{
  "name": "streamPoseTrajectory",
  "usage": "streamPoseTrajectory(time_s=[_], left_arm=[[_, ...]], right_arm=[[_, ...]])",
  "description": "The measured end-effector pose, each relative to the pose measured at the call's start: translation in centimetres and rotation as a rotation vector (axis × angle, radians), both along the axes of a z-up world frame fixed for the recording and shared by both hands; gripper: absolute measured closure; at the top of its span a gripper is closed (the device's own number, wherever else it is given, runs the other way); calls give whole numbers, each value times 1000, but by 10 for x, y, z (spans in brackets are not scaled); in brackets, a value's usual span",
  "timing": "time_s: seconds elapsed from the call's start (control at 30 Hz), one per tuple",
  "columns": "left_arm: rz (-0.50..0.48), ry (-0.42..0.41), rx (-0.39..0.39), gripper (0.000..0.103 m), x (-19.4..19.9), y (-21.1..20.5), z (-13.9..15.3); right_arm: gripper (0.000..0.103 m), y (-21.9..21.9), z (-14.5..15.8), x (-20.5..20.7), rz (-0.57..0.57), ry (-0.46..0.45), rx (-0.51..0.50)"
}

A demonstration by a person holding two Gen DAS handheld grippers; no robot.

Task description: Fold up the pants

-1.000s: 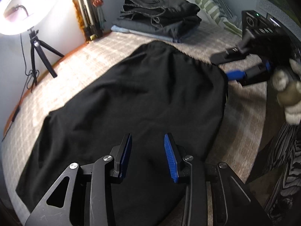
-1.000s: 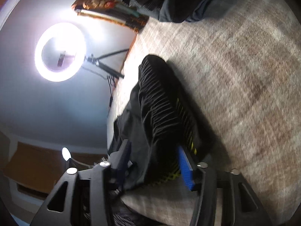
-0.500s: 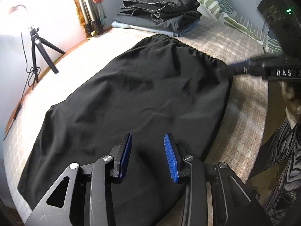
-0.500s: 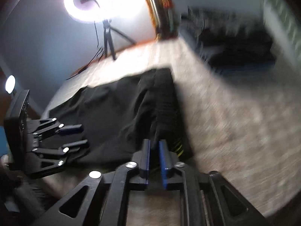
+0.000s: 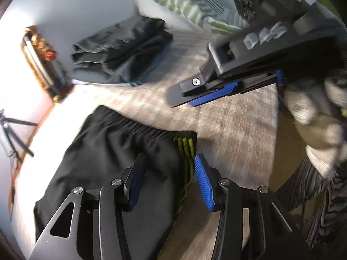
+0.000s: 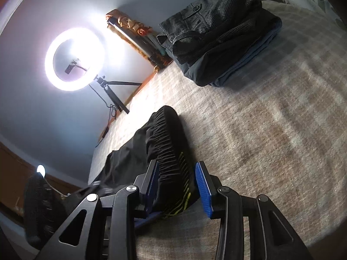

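1. Seen from the left wrist view, the black pants (image 5: 112, 173) are spread on the checked bedcover (image 5: 234, 134), the gathered waistband running across just ahead of the left gripper (image 5: 168, 182), whose jaws are parted with nothing held. The yellow-striped waistband corner (image 5: 185, 145) is found between the fingertips, nearer the right-hand one. The right gripper (image 5: 208, 93) is seen raised well beyond the waistband; from this side its jaw state cannot be told
2. Seen from the right wrist view, the right gripper (image 6: 176, 186) is shown with jaws spread wide, the waistband's long axis running away straight between them, though contact cannot be told. Both grippers are judged near that corner; a stack of folded clothes (image 6: 219, 34) is left well apart
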State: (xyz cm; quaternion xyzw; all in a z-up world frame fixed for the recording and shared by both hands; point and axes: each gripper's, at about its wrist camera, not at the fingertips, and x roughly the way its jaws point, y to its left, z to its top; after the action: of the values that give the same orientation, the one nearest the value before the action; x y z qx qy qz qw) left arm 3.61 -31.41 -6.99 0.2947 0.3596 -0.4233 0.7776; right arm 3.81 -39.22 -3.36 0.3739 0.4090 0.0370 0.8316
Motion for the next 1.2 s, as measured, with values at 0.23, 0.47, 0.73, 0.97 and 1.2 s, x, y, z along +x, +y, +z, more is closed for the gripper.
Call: streamPoseTrajectory(time_s=[0.23, 0.47, 0.73, 0.97, 1.2], left_arm=[[130, 197, -149, 98, 47, 38, 2], [252, 337, -357, 99, 73, 88, 27], [262, 391, -448, 99, 80, 93, 38], [293, 415, -499, 99, 79, 104, 30], [330, 433, -603, 99, 74, 112, 37]], right_arm=[[65, 0, -6, 1, 44, -12, 98], [62, 21, -20, 8, 99, 35, 157], [61, 50, -31, 25, 182, 47, 210], [43, 17, -49, 24, 8, 21, 461], [18, 32, -67, 55, -4, 40, 620]])
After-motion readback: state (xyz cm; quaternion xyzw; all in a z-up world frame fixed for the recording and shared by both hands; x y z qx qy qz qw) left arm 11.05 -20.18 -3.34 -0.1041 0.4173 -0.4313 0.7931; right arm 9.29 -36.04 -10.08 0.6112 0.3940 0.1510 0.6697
